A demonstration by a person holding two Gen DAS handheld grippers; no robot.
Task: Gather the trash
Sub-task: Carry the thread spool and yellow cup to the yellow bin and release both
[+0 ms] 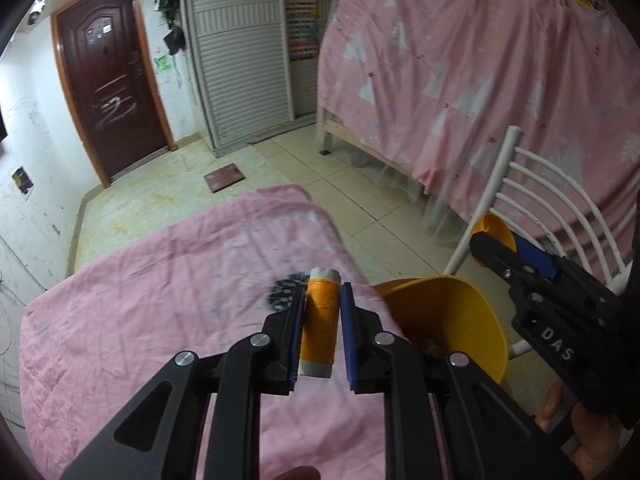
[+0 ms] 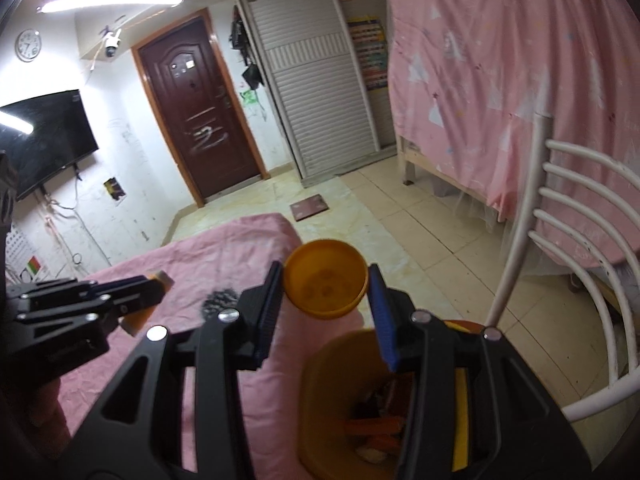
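Left wrist view: left claw (image 1: 320, 320) pinches an orange thread spool (image 1: 319, 320) upright between its pads, above the pink-covered table (image 1: 140, 300). Yellow bin (image 1: 448, 320) just right.

Right wrist view: right claw (image 2: 326, 292) clamps an orange cup (image 2: 326, 289); bin interior shows scraps. Door (image 2: 200, 112) and TV (image 2: 40, 140) beyond.

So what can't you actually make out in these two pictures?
- Bin contents: in the right wrist view the yellow bin is partly covered by the right tool; the scraps inside are blurred.
- Orange cup: its inside is too blurred to tell what the marks in it are.
- Thread spool: in the left wrist view the left tool hides its sides.
- Dark patch on the pink cover: motion blur hides its pattern.
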